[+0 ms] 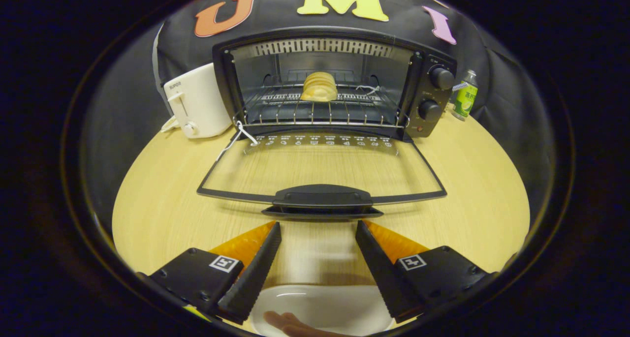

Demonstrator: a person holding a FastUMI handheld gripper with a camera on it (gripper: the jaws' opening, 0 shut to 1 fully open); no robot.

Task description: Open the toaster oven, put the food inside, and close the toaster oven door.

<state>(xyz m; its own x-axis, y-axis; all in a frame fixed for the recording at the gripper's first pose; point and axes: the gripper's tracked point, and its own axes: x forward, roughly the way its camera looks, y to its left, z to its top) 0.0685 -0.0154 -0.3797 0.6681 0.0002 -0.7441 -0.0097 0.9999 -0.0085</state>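
Now the bread [319, 87] sits on the rack [315, 111], so the gripper [318, 229], fingers apart and empty, faces the door handle [322, 198] for closing.

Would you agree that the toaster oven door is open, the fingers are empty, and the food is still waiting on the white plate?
Not quite: the gripper view shows the food already on the rack inside the toaster oven. The door is open, and the gripper fingers are empty.

gripper [318, 229] with two wedge-shaped serrated fingers, square black-and-white markers and small screws on black mounts
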